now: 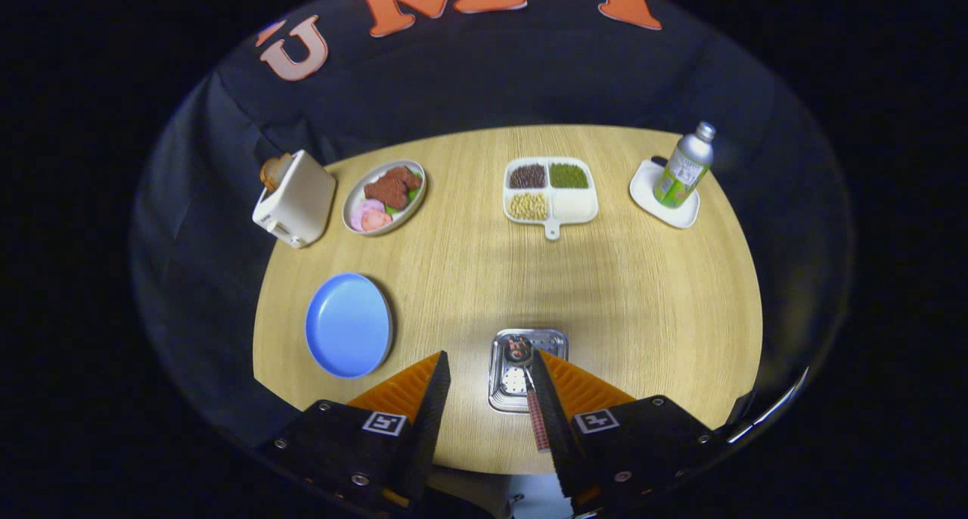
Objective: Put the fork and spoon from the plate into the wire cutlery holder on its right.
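Note:
The metal cutlery holder (508, 389) stands near the table's front edge, seen from above, just ahead of my fingers and partly behind the right one. A red-handled utensil (536, 421) leans out of it along the inner side of my right finger. I cannot tell whether it is the fork or the spoon. A second dark red handle end (518, 347) shows at the holder's far side. The blue plate (348, 324) lies to the left of the holder with nothing on it. My gripper (488, 358) is open, its fingers wide apart over bare table and the holder's left rim.
At the back of the wooden table (643, 292) stand a white toaster (296, 200) with bread, an oval plate of food (384, 197), a divided white dish of beans (550, 190), and a bottle (684, 167) on a white saucer (665, 201).

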A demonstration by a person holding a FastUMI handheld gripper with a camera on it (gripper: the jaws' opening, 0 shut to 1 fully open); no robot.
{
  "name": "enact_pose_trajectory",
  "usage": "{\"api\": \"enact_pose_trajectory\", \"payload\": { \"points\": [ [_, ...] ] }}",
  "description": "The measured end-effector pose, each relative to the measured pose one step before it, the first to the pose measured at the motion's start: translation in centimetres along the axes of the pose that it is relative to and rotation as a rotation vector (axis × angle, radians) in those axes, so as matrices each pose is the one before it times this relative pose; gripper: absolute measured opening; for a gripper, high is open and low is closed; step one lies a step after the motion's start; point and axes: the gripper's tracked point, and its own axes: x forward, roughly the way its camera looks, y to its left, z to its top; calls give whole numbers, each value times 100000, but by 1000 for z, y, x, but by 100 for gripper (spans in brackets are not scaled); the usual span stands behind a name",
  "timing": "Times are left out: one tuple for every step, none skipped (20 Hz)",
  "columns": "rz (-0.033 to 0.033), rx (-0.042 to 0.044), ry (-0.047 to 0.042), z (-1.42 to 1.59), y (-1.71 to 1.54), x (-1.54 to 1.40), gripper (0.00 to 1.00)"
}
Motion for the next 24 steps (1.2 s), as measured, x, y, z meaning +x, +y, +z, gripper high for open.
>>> {"api": "enact_pose_trajectory", "payload": {
  "points": [
    [1334, 305, -6516, 1364, 625, -983, 71],
    [448, 937, -6685, 1353, 434, -900, 78],
    [752, 718, -6698, 1473, 495, -603, 81],
    [149, 556, -5778, 1151, 289, -608, 87],
    [232, -16, -5527, 1284, 242, -527, 89],
    [-165, -557, -4889, 1142, 312, -510, 93],
    [392, -1138, -4834, 1126, 494, -542, 94],
    [-87, -628, -3485, 826, 512, -352, 96],
    [1296, 500, -4204, 1018, 866, -552, 96],
    [1116, 739, -4754, 1161, 807, -287, 97],
    [1109, 112, -4349, 1139, 711, -383, 98],
    [165, -1128, -4736, 1092, 634, -287, 98],
    [-268, -1748, -4963, 1136, 499, -172, 98],
    [644, -1698, -4484, 1113, 883, -250, 98],
    [104, -1545, -4042, 925, 771, -278, 98],
    [747, -1672, -2587, 539, 822, -231, 98],
    [558, -1969, -2265, 579, 779, -324, 98],
    [609, -2027, -1831, 569, 703, -169, 98],
    [654, -1651, -1625, 250, 716, -262, 98],
    [711, -1278, -1119, 443, 830, -47, 99],
    [880, -759, -1191, 524, 874, -31, 98],
    [335, -271, -1570, 558, 524, -53, 98],
    [926, 58, -2287, 768, 715, -174, 98],
    [-357, -456, -2892, 936, 313, -167, 98]
  ]
}}
